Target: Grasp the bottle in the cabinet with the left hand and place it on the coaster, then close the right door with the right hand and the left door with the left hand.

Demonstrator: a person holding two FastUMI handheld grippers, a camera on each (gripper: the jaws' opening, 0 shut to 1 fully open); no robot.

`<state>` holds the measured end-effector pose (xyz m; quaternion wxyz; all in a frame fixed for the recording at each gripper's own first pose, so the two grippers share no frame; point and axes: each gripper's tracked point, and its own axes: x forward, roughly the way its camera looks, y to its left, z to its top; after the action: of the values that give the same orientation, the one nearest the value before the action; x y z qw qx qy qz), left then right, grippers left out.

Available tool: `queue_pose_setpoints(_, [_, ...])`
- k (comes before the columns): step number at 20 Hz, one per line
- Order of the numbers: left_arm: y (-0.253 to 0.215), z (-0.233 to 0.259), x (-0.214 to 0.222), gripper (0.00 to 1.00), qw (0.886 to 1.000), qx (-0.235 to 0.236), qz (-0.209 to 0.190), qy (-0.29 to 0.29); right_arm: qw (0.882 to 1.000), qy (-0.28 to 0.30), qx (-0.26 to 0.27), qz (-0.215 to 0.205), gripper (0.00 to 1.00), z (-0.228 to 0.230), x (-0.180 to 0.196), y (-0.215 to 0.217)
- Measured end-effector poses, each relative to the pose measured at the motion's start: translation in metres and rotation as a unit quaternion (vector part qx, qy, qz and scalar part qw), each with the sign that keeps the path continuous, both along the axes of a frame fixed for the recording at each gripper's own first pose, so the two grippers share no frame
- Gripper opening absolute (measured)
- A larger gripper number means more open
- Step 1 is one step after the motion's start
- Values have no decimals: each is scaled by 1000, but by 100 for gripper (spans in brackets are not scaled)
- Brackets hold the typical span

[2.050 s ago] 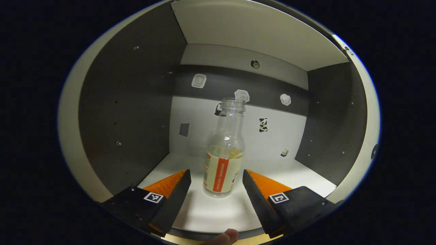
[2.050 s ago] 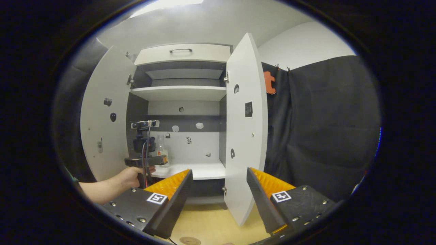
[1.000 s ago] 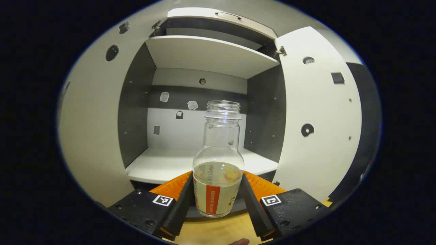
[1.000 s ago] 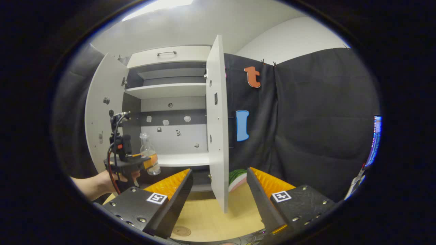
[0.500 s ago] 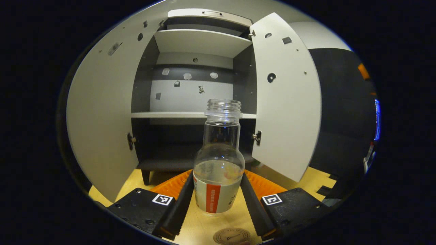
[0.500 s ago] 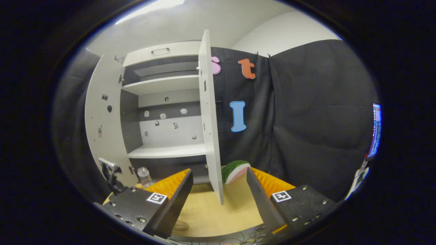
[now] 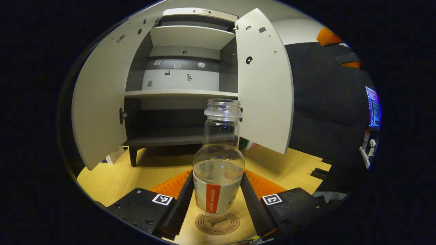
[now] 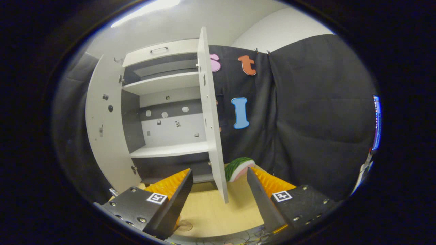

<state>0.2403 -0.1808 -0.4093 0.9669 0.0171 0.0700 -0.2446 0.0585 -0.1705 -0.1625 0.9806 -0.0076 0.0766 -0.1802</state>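
A clear glass bottle [image 7: 220, 143] with a white and orange label and no cap stands upright between the fingers of my left gripper [image 7: 217, 185], which is shut on its lower body. Its base is directly over the round brown coaster [image 7: 217, 224] on the wooden table; I cannot tell whether it touches. Behind it the cabinet stands with its left door [image 7: 98, 102] and right door [image 7: 264, 85] swung open. My right gripper [image 8: 219, 190] is open and holds nothing. It faces the right door's edge [image 8: 211, 119], well short of it. The coaster's rim [image 8: 185, 225] peeks out beside its left finger.
The cabinet's white shelf [image 7: 180, 93] is bare. A watermelon slice [image 8: 240, 166] lies on the table behind the right door. A small box [image 7: 114, 154] sits on the table under the left door. A screen [image 7: 374, 109] glows at the far right.
My left gripper shut on the bottle, drew it out of the cabinet and lowered it to the coaster. The right gripper turned rightward, so the right door now appears edge-on.
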Motion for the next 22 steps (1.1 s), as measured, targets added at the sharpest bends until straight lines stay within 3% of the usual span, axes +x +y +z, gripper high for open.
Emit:
queue_pose_setpoints(12, [-2,-49,-13,84,999,28,-33,33,1000,-8,1,-21,97,7,6,-25])
queue_pose_setpoints(13, [0,-47,-16,86,998,35,-34,36,1000,-13,-1,-22,94,11,8,-26])
queue_pose_setpoints(16, [4,-33,-16,88,997,55,-45,33,999,-27,-4,-27,96,26,12,-27])
queue_pose_setpoints(22, [7,22,-24,88,993,45,-99,34,996,-52,-9,-67,96,42,9,-51])
